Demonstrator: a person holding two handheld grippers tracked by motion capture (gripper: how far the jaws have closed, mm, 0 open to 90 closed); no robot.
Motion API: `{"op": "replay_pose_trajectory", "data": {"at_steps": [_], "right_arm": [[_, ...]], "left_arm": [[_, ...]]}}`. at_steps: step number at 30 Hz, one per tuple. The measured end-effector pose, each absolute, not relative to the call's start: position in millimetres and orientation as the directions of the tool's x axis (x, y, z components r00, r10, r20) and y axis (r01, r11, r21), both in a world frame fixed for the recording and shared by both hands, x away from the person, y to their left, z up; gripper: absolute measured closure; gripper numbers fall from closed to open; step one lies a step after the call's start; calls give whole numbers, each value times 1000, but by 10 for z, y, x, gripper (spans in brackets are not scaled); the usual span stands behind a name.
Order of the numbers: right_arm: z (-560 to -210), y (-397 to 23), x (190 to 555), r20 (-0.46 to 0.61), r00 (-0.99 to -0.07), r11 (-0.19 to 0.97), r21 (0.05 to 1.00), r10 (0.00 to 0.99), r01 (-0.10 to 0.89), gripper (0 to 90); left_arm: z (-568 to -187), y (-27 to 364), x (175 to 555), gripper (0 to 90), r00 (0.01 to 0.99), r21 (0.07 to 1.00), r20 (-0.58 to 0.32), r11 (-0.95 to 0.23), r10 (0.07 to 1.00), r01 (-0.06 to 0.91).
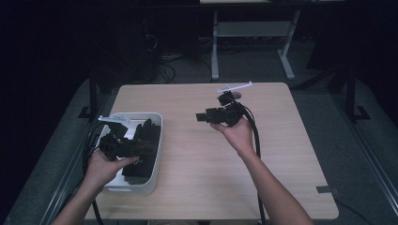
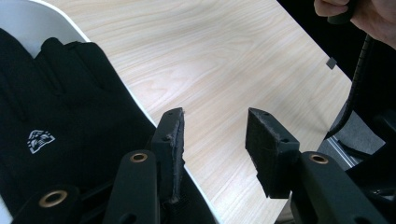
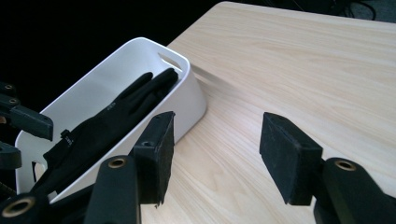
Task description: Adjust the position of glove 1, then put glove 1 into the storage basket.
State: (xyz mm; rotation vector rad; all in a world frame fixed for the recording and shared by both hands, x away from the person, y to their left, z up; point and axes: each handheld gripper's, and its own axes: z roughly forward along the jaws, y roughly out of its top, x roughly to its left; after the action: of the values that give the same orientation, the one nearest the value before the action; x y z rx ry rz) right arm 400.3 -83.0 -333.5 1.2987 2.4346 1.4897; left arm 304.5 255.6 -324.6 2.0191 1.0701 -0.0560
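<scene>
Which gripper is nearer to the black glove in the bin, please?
Left. The left gripper hangs over the glove; the right gripper is over bare table, apart.

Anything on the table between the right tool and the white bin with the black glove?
No, bare wood. In the high view the stretch between the right tool and the white bin holding the black glove has nothing on it.

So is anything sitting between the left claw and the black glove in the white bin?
Nothing visible does. The left claw is open just past the white bin rim, with only bare table between its pads. The black glove lies right beside it, draped over the rim, uncovered.
</scene>
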Motion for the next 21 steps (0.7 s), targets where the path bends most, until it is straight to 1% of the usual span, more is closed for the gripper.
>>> {"op": "replay_pose_trajectory", "data": {"at_steps": [10,21], "right_arm": [[-3379,-1166,3909,404,-617,162,735,675,659,434],[-3416,-1487,3829,404,-588,142,729,701,670,413]], "left_arm": [[-3211,2384,3053,549,659,659,-388,-306,645,687],[-3190,2185,3093,548,695,665,-381,-340,610,664]]}}
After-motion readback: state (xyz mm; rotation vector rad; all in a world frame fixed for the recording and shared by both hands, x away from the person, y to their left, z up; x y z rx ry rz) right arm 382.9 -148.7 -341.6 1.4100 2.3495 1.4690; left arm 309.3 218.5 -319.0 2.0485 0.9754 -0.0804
